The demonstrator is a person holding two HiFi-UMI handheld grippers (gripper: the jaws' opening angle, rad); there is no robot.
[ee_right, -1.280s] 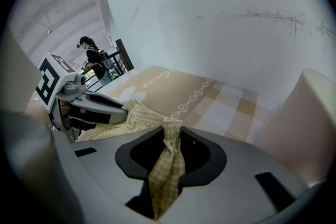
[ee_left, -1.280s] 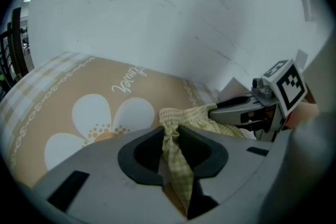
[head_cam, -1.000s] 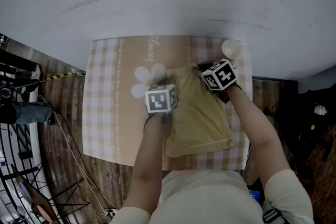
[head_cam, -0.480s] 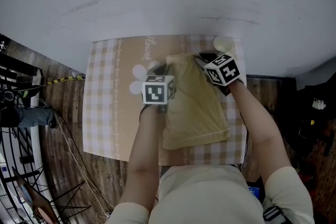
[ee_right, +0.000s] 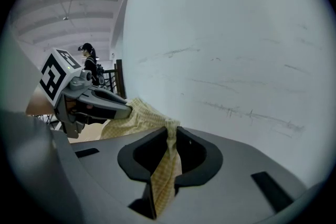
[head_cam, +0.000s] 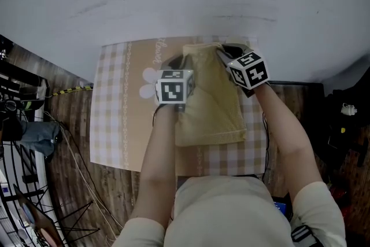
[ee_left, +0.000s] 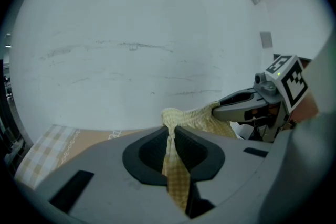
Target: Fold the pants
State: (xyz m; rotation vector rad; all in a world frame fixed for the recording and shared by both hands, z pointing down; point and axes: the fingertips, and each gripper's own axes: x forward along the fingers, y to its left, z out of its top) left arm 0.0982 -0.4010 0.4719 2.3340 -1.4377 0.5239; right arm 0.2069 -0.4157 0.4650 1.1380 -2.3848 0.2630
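Both tongs are nearly closed, each pinching a bunched corner of the yellow checked pants (head_cam: 211,101). The left tongs (ee_left: 169,127) hold the corner on the person's left and the right tongs (ee_right: 170,129) hold the other. The held edge hangs stretched between them above the far edge of the surface (head_cam: 115,113), and the rest of the cloth trails back towards the near edge, its hem lying on the tablecloth. The risk appears to lie in the grip. Only a thin twist of fabric sits between each pair of pads, so a sharp pull or uneven lifting could slip one corner free and drop that side. If the tongs drift apart or together, the edge could go slack or skew, and the fold would then land crooked or creased. The trailing hem could also drag and bunch. A line of script lettering (head_cam: 157,50) runs along the tablecloth near the far edge, beside a white flower motif (head_cam: 149,83), but it is too small to read. No brand or label shows on the pants.
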